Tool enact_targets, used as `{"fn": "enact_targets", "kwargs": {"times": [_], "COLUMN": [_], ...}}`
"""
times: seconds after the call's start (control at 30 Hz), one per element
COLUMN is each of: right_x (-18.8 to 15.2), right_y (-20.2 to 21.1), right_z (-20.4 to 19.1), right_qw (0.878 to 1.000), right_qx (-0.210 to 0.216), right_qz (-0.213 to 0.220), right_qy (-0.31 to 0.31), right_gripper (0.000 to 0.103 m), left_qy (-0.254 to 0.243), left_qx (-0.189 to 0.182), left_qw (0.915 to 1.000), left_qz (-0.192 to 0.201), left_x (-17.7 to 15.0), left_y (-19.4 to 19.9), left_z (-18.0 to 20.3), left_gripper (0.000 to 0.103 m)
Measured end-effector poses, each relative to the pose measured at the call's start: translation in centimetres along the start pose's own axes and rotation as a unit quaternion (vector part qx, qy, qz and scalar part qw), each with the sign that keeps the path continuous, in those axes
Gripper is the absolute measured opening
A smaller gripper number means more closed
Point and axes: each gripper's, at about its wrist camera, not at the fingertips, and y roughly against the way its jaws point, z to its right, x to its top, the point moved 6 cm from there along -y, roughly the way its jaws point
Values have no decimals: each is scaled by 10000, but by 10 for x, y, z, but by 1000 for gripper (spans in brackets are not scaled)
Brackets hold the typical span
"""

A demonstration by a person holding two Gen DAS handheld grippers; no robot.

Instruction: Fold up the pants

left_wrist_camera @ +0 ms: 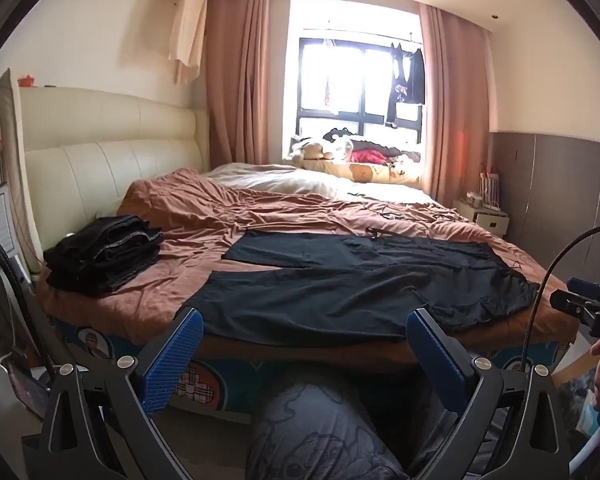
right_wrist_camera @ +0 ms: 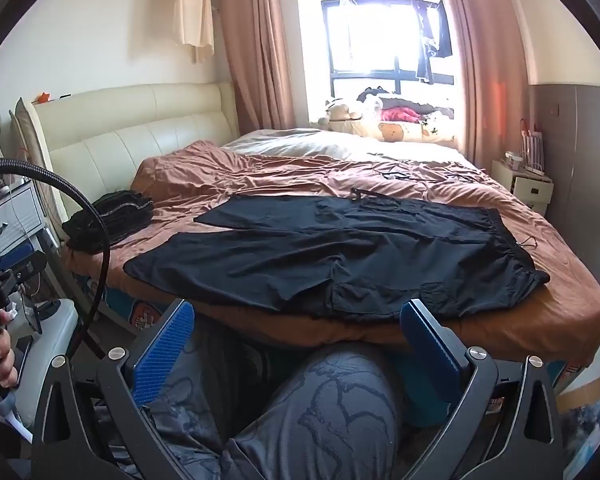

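The black pants (left_wrist_camera: 352, 284) lie spread flat on the bed (left_wrist_camera: 188, 216), on the brown cover near the edge closest to you. The waistband is to your right, and the two legs run out to your left, splayed apart so that a wedge of brown cover shows between them. The nearer leg reaches almost to the bed's edge. The cloth is mostly smooth, with a few soft creases around the seat and the near pocket.

Nothing is folded on this pair, so you stand at the very start: the pants are laid out and no grasp has been made. Your left tool (left_wrist_camera: 304, 334) hangs in front of the bed's edge with its blue pads wide apart and nothing between them. Your right tool (right_wrist_camera: 298, 326) is the same, spread fully and empty, short of the cloth. Both point a little downward toward the near side of the pants, above your knees.

The next move, as I judge it, is to bring one leg over the other. For that you need to reach forward, take the near leg at its hem with the left tool and near the waistband with the right, then carry that edge across to the far leg so the seams line up. Pinch only the upper garment, not the brown cover beneath.

A stack of dark folded clothes (left_wrist_camera: 104, 256) sits by the headboard to your left, well apart from the pants.
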Motion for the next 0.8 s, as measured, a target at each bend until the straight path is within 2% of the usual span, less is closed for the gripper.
{"fn": "enact_targets", "kwargs": {"times": [0.13,0.23,0.8], "right_x": [-1,1,-1], "right_y": [-2,1,2], "right_z": [-1,-5,-6], "right_qw": [10000,10000,9999], "right_qx": [-16,-17,-56], "right_qz": [-17,-20,-13], "right_qy": [26,42,93], "right_gripper": [103,103,103], "left_qy": [74,146,55], "left_qx": [97,26,-20], "left_qw": [9999,9996,9995], "left_qz": [9,250,297], "left_x": [2,3,-3], "left_y": [-8,6,11], "left_z": [-4,-6,-3], "left_gripper": [103,102,102]}}
